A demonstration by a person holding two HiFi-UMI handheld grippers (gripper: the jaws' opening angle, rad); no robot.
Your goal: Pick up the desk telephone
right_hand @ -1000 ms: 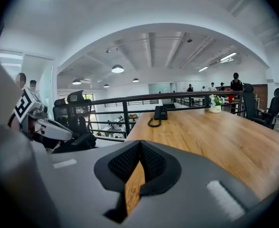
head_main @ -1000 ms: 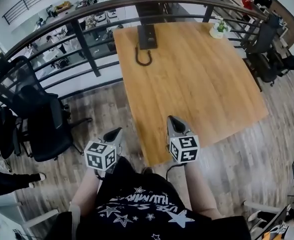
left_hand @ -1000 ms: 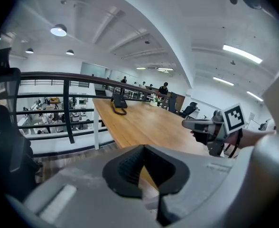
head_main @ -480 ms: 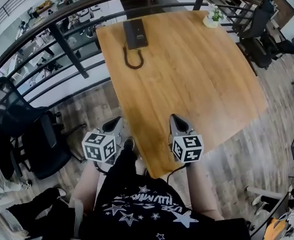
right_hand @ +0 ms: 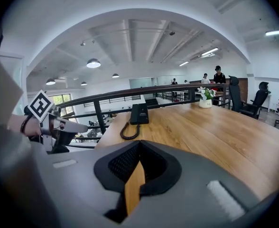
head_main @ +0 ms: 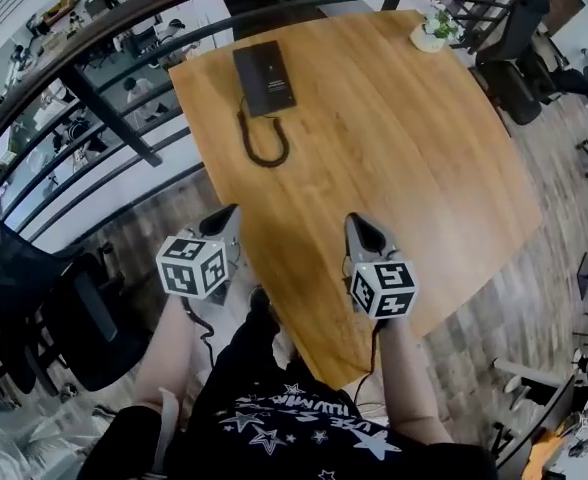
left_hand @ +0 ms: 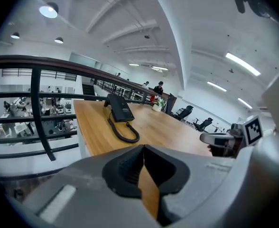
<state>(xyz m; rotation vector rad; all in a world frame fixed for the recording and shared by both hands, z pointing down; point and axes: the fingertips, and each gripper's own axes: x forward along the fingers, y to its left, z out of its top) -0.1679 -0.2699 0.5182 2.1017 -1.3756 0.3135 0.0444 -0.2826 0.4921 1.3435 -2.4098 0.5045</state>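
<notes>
The black desk telephone [head_main: 264, 78] lies flat at the far left of the wooden table [head_main: 404, 158], and its coiled cord [head_main: 264, 146] loops toward me. My left gripper [head_main: 229, 213] hangs shut and empty just off the table's near left edge. Shut and empty too, my right gripper [head_main: 357, 222] is over the table's near end. Both point toward the phone from far off. In the left gripper view the telephone [left_hand: 119, 109] and cord [left_hand: 125, 132] lie well ahead of the shut jaws. From the right gripper view the telephone [right_hand: 139, 113] is also distant.
A dark metal railing [head_main: 94, 108] runs along the table's far and left sides. A small potted plant [head_main: 433, 30] stands at the far right corner. Black office chairs stand at the left [head_main: 64, 308] and the far right [head_main: 519, 38]. Wood floor surrounds the table.
The view has advanced toward the table. Both grippers have moved forward, the right one further over the tabletop, and the telephone now lies nearer.
</notes>
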